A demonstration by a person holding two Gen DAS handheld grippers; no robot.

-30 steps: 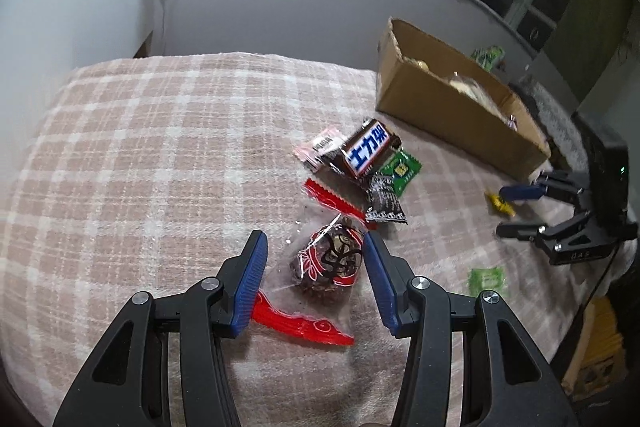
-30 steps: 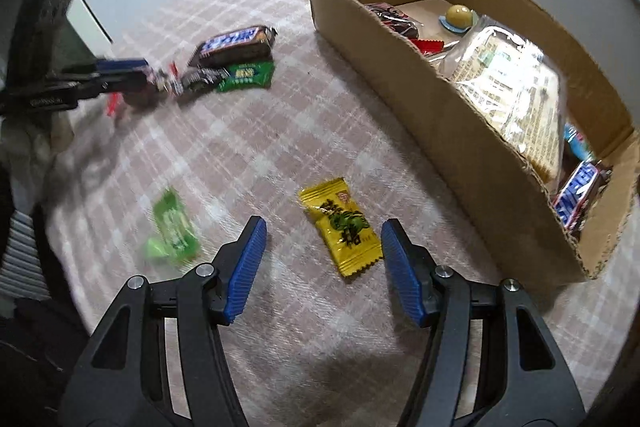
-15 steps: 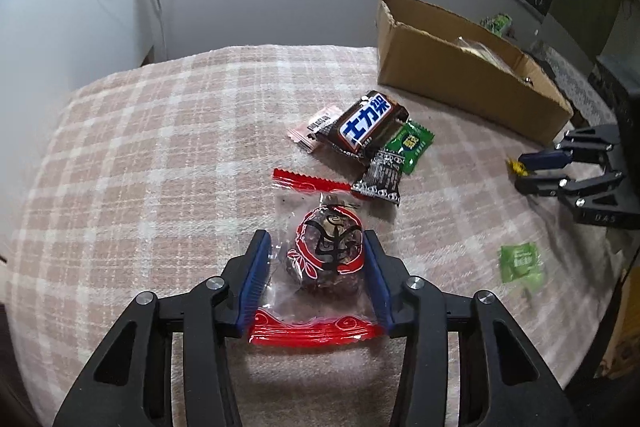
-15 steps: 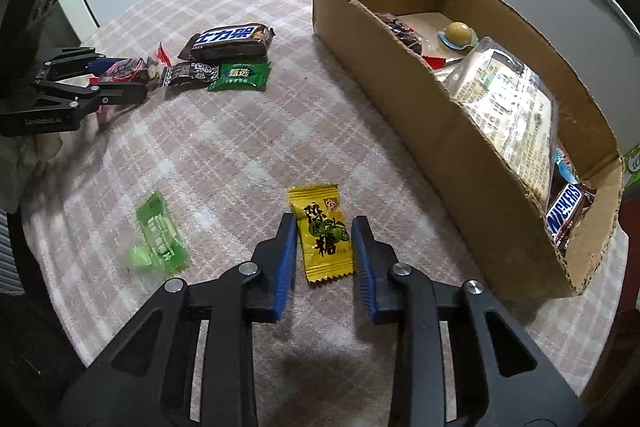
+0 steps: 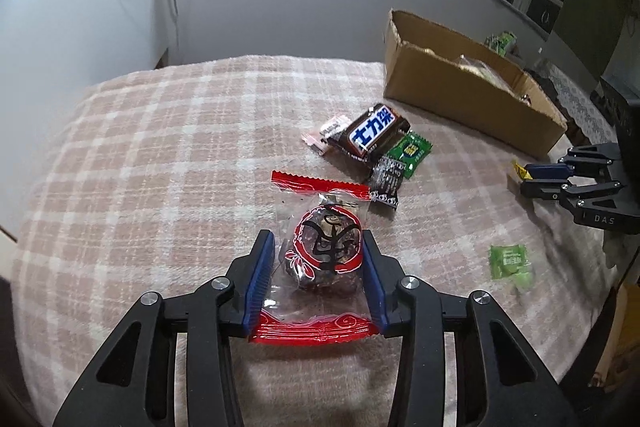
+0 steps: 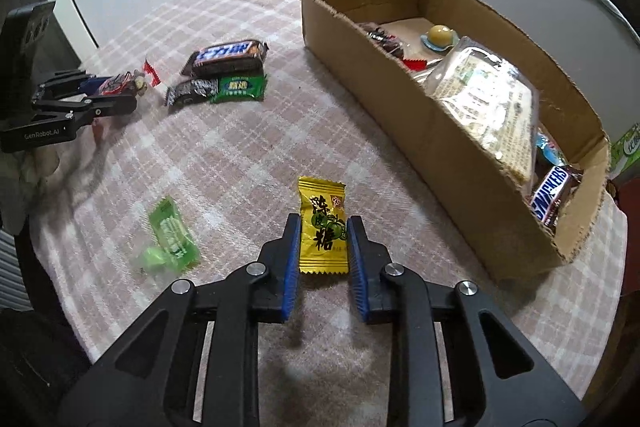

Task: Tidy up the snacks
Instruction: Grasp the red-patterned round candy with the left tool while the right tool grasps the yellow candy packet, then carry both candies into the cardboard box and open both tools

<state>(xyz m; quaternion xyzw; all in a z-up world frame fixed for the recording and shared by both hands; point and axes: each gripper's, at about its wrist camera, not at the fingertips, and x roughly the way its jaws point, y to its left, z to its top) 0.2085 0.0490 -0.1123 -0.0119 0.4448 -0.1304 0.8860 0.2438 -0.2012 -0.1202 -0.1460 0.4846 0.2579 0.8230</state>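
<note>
Cardboard box point(image 6: 460, 163) lies ahead and to the right of the right gripper point(image 6: 323, 233), whose jaws are closing on the yellow candy point(image 6: 322, 227), the wrapper's long axis running along the fingers. Farther off across the plaid cloth point(image 5: 160, 155), the left gripper point(image 5: 318, 247) is likewise closing on the red-edged snack packet point(image 5: 324, 251), its long axis also in line with the fingers. Whether either wrapper has left the cloth I cannot tell; the right hand looks much nearer the box.
</note>
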